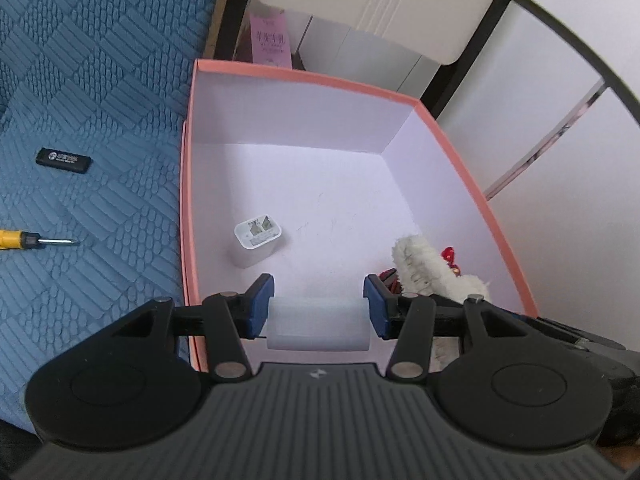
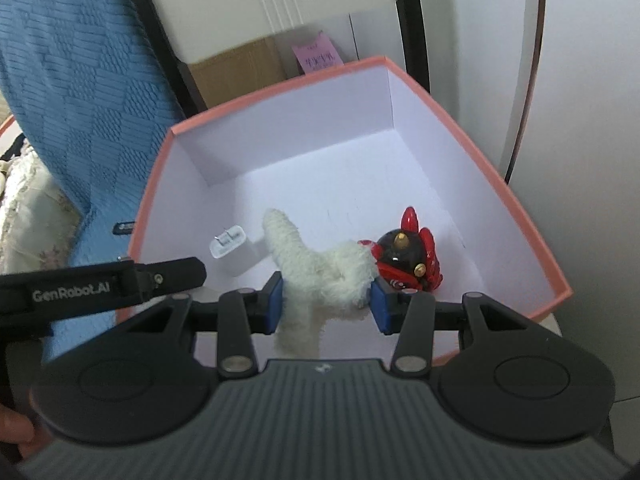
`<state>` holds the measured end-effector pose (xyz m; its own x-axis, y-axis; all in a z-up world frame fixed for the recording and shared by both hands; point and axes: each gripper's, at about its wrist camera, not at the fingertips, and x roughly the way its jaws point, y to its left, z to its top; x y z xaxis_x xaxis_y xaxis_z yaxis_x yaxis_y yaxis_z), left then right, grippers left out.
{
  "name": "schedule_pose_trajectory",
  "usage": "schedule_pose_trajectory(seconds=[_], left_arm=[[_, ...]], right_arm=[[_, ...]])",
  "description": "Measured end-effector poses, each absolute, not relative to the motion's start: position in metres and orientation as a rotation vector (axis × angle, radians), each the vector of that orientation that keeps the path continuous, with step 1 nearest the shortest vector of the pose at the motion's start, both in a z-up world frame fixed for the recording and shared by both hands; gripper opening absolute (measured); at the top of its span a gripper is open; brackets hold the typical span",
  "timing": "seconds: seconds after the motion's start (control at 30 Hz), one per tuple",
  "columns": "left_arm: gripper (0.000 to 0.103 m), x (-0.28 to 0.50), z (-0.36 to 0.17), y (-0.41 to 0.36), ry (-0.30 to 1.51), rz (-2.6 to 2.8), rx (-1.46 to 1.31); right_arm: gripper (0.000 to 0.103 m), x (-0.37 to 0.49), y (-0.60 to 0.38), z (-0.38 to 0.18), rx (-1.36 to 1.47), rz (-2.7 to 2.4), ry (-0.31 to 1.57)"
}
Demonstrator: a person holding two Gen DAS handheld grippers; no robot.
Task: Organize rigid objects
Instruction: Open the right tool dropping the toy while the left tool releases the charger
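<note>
My left gripper is shut on a translucent white block, held low over the near edge of a pink box with a white inside. A white charger plug stands on the box floor, prongs up. My right gripper is shut on a white plush toy joined to a red and black figure, hanging inside the same pink box. The charger plug sits just left of it. The plush toy also shows at the right of the left wrist view.
On the blue quilt left of the box lie a black USB stick and a yellow-handled screwdriver. A pink-labelled carton and a cardboard box stand behind. White cabinet panels rise beyond.
</note>
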<state>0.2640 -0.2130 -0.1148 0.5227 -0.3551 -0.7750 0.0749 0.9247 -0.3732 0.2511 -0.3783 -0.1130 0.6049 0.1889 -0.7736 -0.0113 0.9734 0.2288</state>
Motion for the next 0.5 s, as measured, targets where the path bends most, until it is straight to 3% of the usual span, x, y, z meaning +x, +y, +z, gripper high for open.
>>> schedule_pose_trajectory(seconds=[0.5], left_arm=[[0.057, 0.277, -0.13, -0.221, 1.023, -0.25, -0.285]], right_arm=[[0.049, 0.269, -0.383, -0.139, 0.241, 0.118, 0.993]])
